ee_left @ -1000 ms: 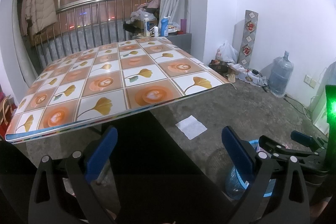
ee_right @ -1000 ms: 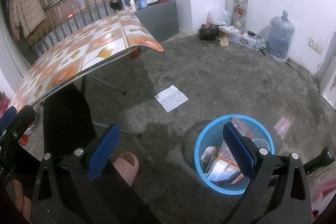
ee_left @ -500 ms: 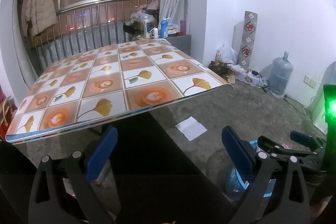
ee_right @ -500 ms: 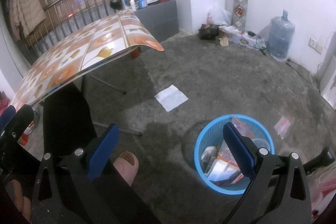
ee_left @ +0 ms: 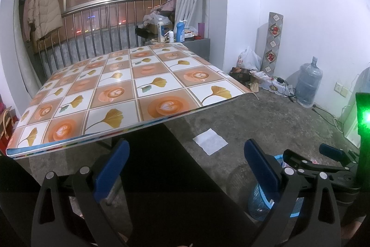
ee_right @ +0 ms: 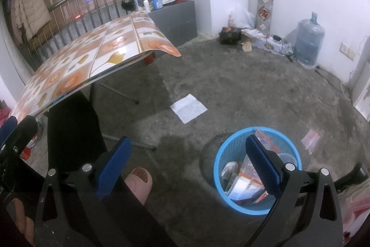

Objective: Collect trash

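Both grippers hang wide apart and carry nothing: left gripper points over the table edge toward the floor, right gripper sits lower, its right finger crossing the bin rim in view. I read the spread jaws as readiness, since no trash is between either pair. Bin is blue mesh, standing on the concrete just ahead of the right gripper, already part full of wrappers and paper, so some collecting looks done. Loose trash I can see: a white paper sheet lying flat on the floor, between the table leg and the bin, well apart from both tools; a small clear packet on the floor beyond the bin, to its right. Paper shows in the left view too, past the table edge. My slipper is planted near the bin, which I judge keeps drops short. Next I would go for the paper; it lies flat on rough concrete, so a finger must scrape under an edge, and the thin sheet may slide or crumple instead of lifting. Table top looks bare of trash from here.
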Available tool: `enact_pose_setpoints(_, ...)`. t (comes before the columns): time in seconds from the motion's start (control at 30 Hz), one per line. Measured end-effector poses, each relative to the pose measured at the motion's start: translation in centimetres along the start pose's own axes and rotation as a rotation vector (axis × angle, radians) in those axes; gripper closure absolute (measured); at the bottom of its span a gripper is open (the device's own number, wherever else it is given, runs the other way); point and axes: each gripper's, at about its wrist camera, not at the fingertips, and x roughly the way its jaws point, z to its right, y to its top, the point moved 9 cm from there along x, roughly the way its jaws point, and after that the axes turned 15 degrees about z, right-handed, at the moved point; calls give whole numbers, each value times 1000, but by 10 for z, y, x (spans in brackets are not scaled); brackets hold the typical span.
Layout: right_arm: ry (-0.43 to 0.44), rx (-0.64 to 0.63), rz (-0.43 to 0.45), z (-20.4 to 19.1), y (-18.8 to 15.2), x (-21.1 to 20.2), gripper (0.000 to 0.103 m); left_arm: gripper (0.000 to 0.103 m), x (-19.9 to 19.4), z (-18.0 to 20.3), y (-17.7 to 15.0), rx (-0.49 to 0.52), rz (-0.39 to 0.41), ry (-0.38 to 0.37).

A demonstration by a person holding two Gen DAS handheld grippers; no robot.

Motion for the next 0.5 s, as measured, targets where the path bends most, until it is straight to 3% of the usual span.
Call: enact_pose_setpoints(0.5, 0, -2, -2, 0, 0, 0, 8, 5, -1, 3, 1, 11, 14, 2)
